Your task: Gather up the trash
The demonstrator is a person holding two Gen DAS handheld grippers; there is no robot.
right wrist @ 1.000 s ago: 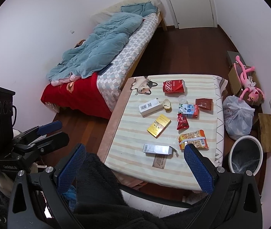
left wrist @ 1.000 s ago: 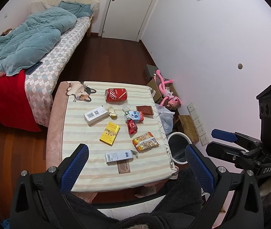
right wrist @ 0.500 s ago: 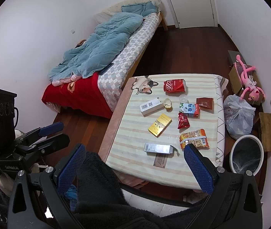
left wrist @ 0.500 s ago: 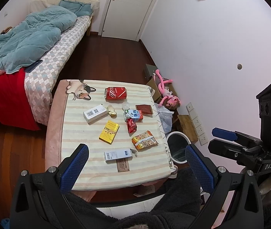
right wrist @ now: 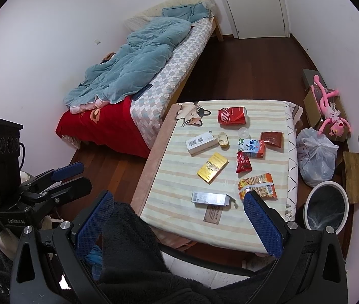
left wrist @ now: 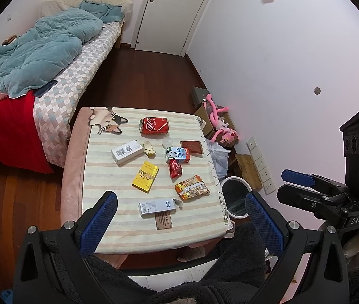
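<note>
Trash lies scattered on a striped table [left wrist: 103, 172]: a red can [left wrist: 154, 125], a white box [left wrist: 126, 151], a milk carton [left wrist: 177, 154], a red wrapper [left wrist: 174, 168], a yellow box [left wrist: 145, 176], an orange snack packet [left wrist: 192, 187] and a blue-white box [left wrist: 157, 206]. My left gripper [left wrist: 180, 195] hovers open above the near table edge, holding nothing. My right gripper [right wrist: 178, 198] is also open and empty, held level with it on the right. A white bin [right wrist: 326, 207] with a dark liner stands on the floor by the table's right corner.
A bed [right wrist: 139, 71] with a teal quilt runs along the left wall. By the right wall are a tied plastic bag [right wrist: 316, 157], a pink plush toy [right wrist: 331, 119] on boxes and a wooden board [right wrist: 354, 177]. Dark fleece sleeves fill the bottom of both views.
Both views sway only slightly. Nothing on the table has moved, and both grippers stay open and empty.
</note>
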